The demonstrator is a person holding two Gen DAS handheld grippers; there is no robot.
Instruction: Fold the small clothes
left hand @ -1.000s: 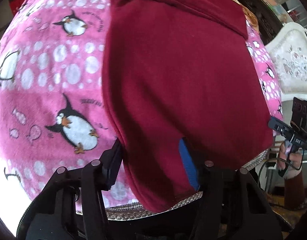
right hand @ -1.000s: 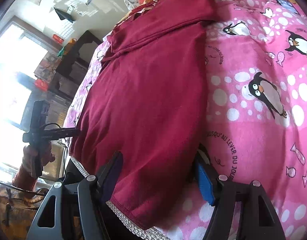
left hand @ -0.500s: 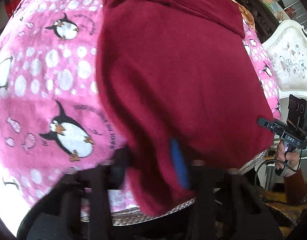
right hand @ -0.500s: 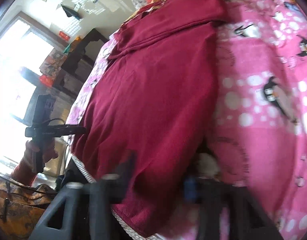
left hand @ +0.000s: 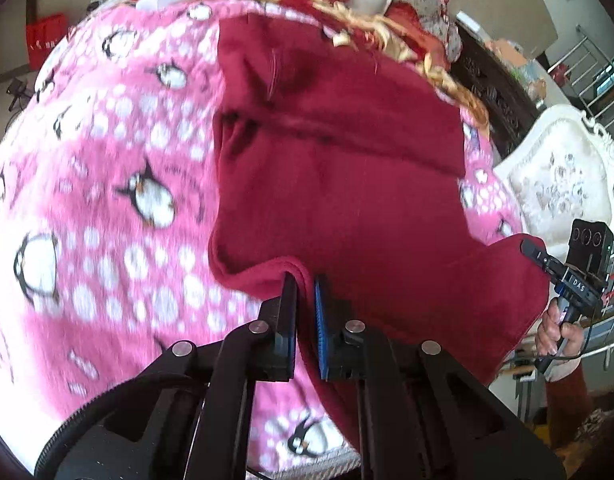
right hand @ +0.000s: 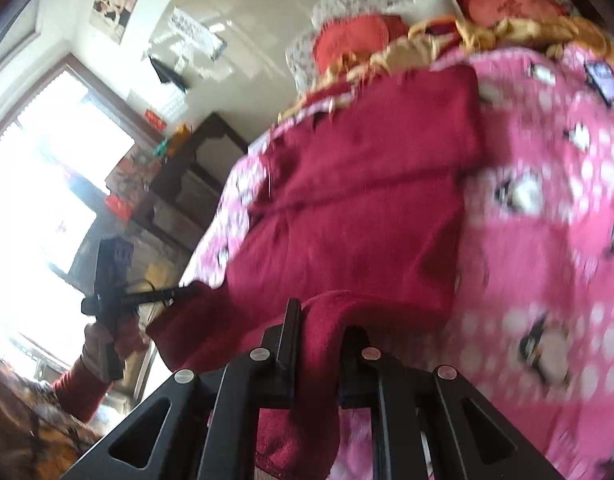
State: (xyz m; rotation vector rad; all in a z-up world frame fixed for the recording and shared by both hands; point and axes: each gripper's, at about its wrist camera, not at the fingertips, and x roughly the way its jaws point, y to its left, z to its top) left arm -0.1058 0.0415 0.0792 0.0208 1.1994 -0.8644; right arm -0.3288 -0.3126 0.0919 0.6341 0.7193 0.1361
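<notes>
Carry both near corners up and over together toward the far edge, level, to keep the fold straight. Left gripper (left hand: 305,284) jaws, just closed, clenched on the hem of the dark red garment (left hand: 347,168); right gripper (right hand: 319,320) likewise pinching a bunched corner. Soft, fleecy, spread on the pink penguin blanket (left hand: 107,200) over the bed.

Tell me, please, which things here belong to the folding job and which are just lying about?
In the job:
dark red garment
left gripper, shut on its hem
right gripper, also shut on it

Lying about:
penguin blanket
red cushions
white chair
</notes>
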